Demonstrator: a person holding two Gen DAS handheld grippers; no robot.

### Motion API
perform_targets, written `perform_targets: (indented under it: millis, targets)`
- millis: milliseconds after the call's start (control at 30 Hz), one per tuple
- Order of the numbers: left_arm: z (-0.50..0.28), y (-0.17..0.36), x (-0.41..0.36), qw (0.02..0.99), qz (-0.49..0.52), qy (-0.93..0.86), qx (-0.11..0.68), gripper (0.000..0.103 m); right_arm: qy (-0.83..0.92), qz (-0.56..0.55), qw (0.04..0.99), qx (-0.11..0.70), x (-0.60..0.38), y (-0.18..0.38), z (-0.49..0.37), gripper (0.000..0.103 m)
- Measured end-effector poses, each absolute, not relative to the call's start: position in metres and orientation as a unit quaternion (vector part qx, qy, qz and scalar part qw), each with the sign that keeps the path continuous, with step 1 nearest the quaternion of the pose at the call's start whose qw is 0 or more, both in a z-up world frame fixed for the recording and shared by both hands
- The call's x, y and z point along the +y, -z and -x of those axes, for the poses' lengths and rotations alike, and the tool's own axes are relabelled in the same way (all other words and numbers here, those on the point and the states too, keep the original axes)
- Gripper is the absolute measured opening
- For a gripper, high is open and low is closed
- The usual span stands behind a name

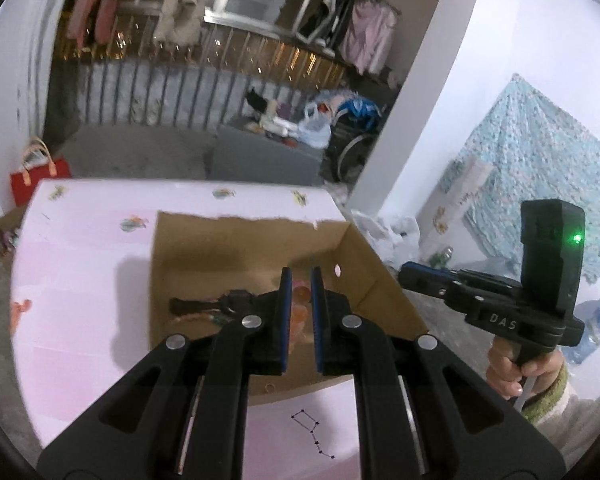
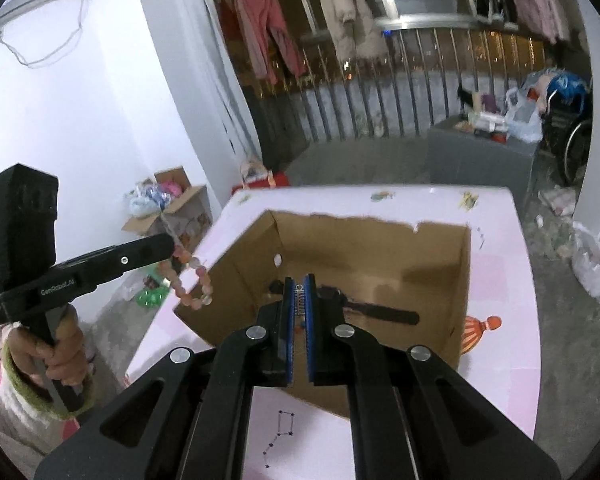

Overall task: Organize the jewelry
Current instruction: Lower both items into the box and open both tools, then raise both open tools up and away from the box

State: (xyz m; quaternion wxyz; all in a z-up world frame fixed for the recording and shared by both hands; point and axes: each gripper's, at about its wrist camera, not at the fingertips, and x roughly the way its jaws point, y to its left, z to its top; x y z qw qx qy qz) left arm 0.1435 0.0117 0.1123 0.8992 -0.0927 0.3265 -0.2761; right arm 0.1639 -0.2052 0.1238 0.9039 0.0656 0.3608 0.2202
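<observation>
Your left gripper [image 1: 300,276] is clenched on a bead bracelet [image 2: 192,280]; the loop hangs just below its tips, outside the box's [image 2: 432,240] left wall and level with the rim. Your right gripper [image 2: 299,284] is clenched on a small silvery clasp-like piece [image 2: 299,300], too small to name, pinched upright between the pads and poised over the box floor.

The move ahead turns on the box: it lies forward of and below both claws. I judge the right claw is the nearer one, already above the opening, while the left must carry the bracelet inward across the left wall before letting go. A watch [image 2: 364,308] lies on the floor just past the right tips, its long axis running across your line of reach.

The right view shows the bracelet whole, hanging free. The left view shows only orange beads [image 1: 300,304] between its own fingers, and your right hand [image 1: 516,368] on its handle off to the side, but cannot show that claw's tips.
</observation>
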Motion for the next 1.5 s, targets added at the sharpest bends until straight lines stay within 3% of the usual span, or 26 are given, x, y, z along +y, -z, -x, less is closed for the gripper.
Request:
perform_targets:
  millis: [333,700,833,933,1033,1200,1400,1500]
  targets:
    - [-0.212,-0.038,-0.012,0.84,0.129,0.298,0.435,0.008,-0.218,-0.056,0.855,0.467,-0.199,-0.071,-0.218,0.005]
    - [-0.229,0.001,-0.045,0.79,0.131,0.332,0.498,0.009,-0.214,-0.054,0.832,0.509,-0.207,-0.052,-0.225,0.005]
    - [-0.228,0.004,-0.049,0.783,0.13,0.334,0.509,0.027,-0.216,-0.069,0.828,0.513,-0.215,-0.052,-0.223,0.006]
    - [-0.225,0.001,-0.045,0.785,0.136,0.334,0.503,0.028,-0.213,-0.082,0.833,0.504,-0.221,-0.057,-0.218,0.006]
    - [-0.219,-0.011,-0.037,0.796,0.141,0.332,0.487,0.036,-0.209,-0.096,0.843,0.487,-0.231,-0.068,-0.211,0.008]
    - [-0.201,-0.048,-0.012,0.838,0.135,0.308,0.43,0.046,-0.181,-0.114,0.87,0.444,-0.25,-0.09,-0.194,0.022]
    - [-0.174,-0.079,0.036,0.895,0.121,0.221,0.369,0.076,-0.128,-0.171,0.886,0.412,-0.286,-0.094,-0.169,0.05]
    - [-0.173,-0.067,0.058,0.896,0.13,0.171,0.388,0.079,-0.121,-0.211,0.871,0.426,-0.3,-0.079,-0.166,0.051]
